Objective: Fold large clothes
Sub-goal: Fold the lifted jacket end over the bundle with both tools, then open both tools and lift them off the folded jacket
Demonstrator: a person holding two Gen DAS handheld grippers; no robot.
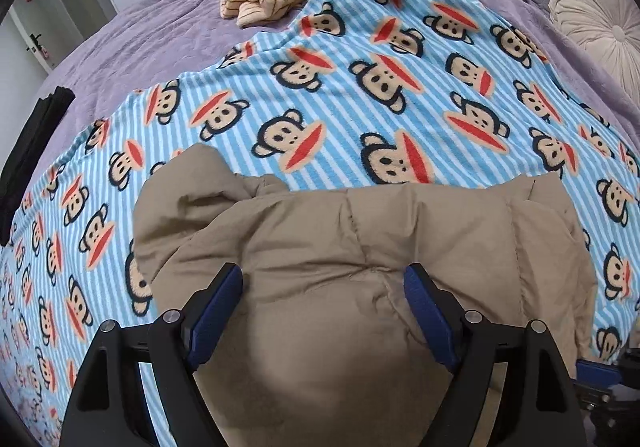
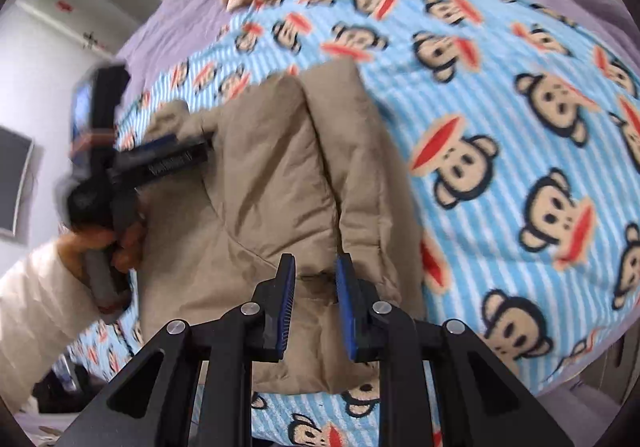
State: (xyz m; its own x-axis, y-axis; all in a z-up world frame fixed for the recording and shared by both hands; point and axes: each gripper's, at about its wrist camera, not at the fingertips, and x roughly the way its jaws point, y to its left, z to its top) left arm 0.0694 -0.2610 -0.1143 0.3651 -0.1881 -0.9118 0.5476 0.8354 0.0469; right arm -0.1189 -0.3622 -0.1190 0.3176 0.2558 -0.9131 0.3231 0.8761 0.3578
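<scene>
Now left gripper [image 1: 323, 285] fingers wide apart over tan jacket [image 1: 360, 247], right gripper [image 2: 315, 267] narrowly apart at its lower-centre edge, contact unclear; clamp firmly, fold evenly.

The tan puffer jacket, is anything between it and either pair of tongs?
Nothing visible. The left tongs hang open directly over the tan puffer jacket, and the right tongs are partly open right at its near edge on the monkey blanket.
</scene>
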